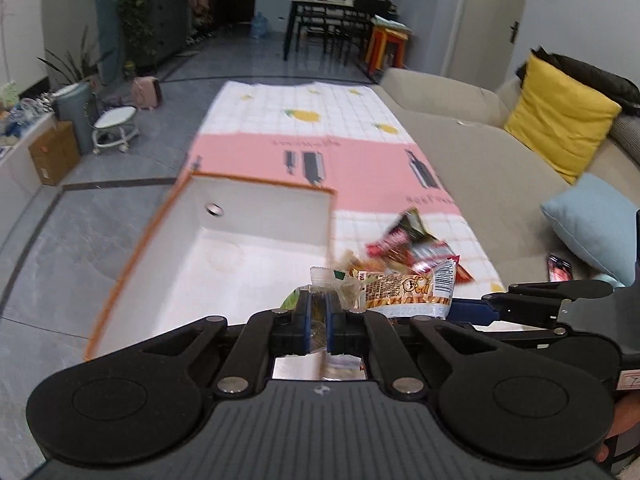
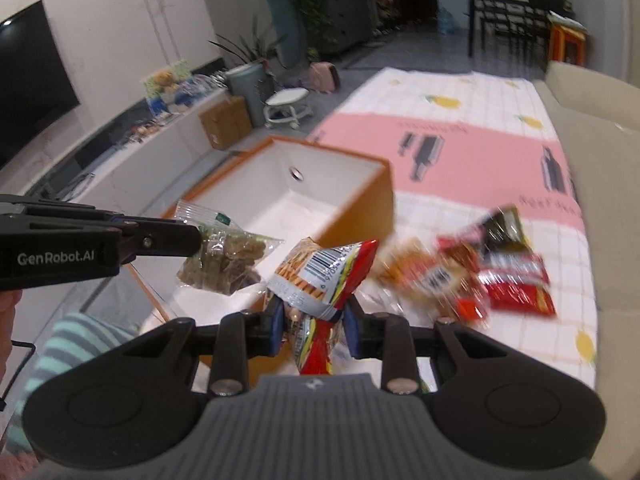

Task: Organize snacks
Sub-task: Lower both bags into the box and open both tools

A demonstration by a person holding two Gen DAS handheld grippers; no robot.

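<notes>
Nearest, left tool [image 1: 319, 312] clamped tight on a clear bag of brown snacks [image 2: 224, 260], right tool [image 2: 313, 316] pinching a red crinkly packet [image 2: 320, 280] with a barcode; both held above the near end of the white box [image 2: 332, 200]. Light, soft, slippery film: best gripped at sealed edges. "GenRobot.AI" readable on the left tool. Farther right, loose packets [image 2: 480, 276] heaped on the checked cloth [image 2: 480, 120].

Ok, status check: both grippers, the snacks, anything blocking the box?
Left gripper shut on clear snack bag. Right gripper shut on red snack packet. White box open, unobstructed. Loose snack pile on the cloth.
</notes>
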